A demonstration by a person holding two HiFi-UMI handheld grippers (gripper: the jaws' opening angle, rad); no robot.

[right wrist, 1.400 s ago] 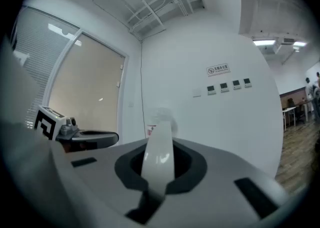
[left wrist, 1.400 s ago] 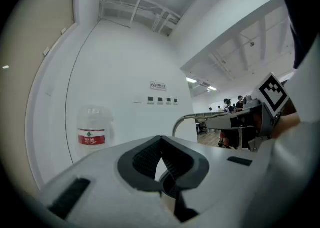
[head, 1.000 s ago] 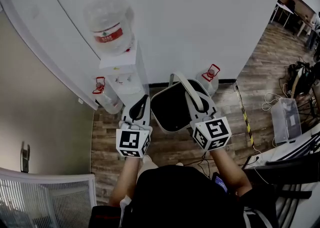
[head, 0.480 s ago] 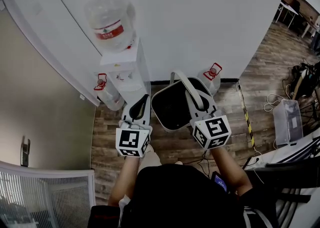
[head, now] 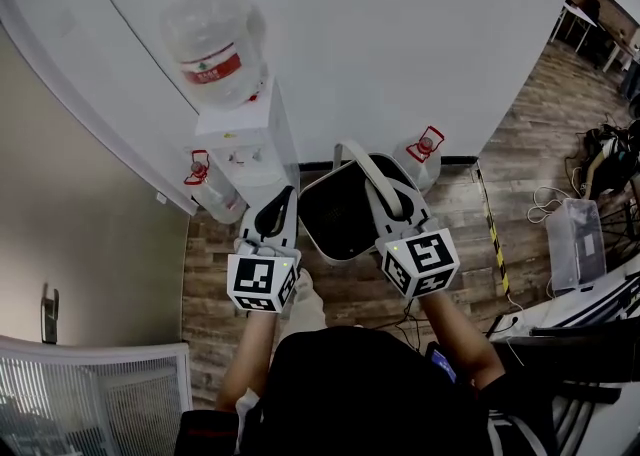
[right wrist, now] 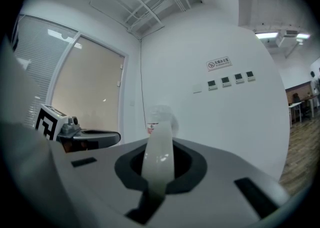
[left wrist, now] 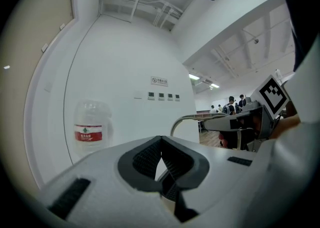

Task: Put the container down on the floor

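Carry step: right gripper (head: 390, 206) clamped on handle (head: 362, 166); container (head: 318, 229) apparently off floor (head: 520, 174), right of dispenser (head: 245, 134). Left gripper (head: 282, 202) closed, empty. Next: lower, then release.

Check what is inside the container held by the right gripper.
Only a dark, apparently empty interior shows in the container. Its handle and the right gripper, shut on that handle, cover the right side of the opening, so that part cannot be checked.

Container (head: 335, 216) rim partly behind right claw (head: 385, 196)
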